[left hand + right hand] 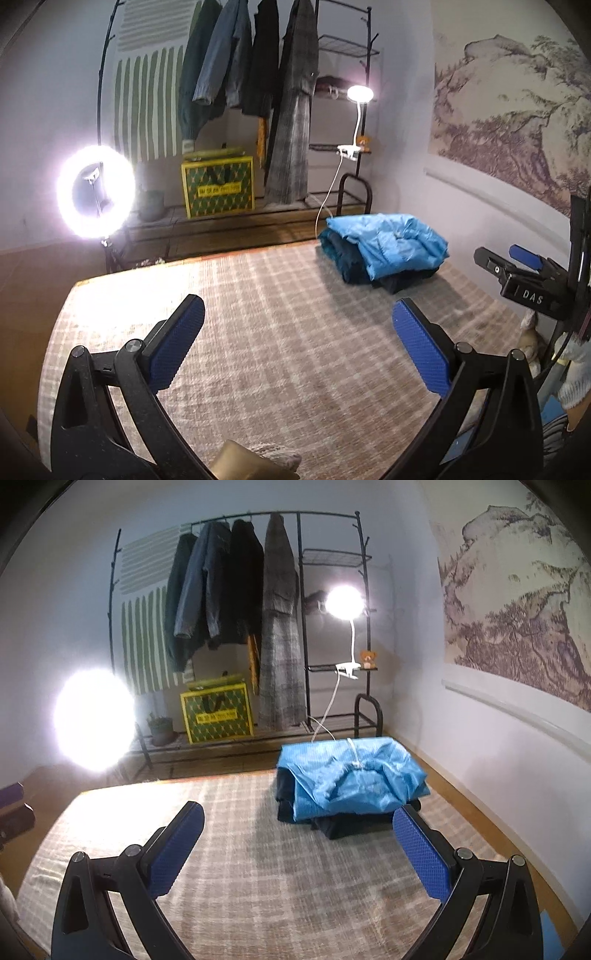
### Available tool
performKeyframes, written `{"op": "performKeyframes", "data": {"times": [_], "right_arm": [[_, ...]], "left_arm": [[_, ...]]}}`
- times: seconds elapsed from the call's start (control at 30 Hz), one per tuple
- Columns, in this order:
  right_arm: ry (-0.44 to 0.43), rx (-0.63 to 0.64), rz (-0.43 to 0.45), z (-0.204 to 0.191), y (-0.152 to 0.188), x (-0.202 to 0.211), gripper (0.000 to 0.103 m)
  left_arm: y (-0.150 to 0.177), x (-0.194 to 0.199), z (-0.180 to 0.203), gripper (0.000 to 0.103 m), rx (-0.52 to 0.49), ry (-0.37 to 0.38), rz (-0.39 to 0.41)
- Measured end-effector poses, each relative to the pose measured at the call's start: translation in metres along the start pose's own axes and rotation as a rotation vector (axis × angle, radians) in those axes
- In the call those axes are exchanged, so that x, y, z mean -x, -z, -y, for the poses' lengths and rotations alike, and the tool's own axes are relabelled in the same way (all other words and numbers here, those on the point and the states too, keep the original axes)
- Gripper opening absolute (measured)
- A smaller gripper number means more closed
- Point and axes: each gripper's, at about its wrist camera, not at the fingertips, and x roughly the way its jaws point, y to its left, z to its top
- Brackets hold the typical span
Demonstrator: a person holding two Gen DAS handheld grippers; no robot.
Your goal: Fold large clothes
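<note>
Both hand-held grippers (pixel 297 345) (pixel 297 843) tilted downward — jaws wide, empty.

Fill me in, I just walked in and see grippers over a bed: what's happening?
A person holds a gripper in each hand for folding large clothes. The left gripper and right gripper both hover over the plaid bedcover with jaws wide open, holding nothing. A blue jacket already lies folded on top of dark garments at the far right of the bed. More coats hang on the rack behind.
</note>
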Motion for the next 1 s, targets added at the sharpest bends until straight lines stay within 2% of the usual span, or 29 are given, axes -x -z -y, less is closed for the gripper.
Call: {"op": "performKeyframes", "data": {"times": [0.13, 0.23, 0.4, 1.0], "right_arm": [[0.018, 0.002, -0.047, 0.003, 0.014, -0.02, 0.103], [0.049, 0.015, -0.048, 0.004, 0.017, -0.027, 0.103], [0.044, -0.008, -0.071, 0.008, 0.019, -0.035, 0.103], [0.054, -0.012, -0.088, 0.003, 0.022, -0.036, 0.103]], "left_arm": [[0.008, -0.015, -0.001, 0.103, -0.01, -0.017, -0.02], [0.012, -0.026, -0.001, 0.103, -0.024, -0.031, -0.04], [0.017, -0.038, -0.002, 0.103, -0.007, -0.023, -0.076], [0.016, -0.031, 0.003, 0.103, -0.018, -0.012, -0.071]]}}
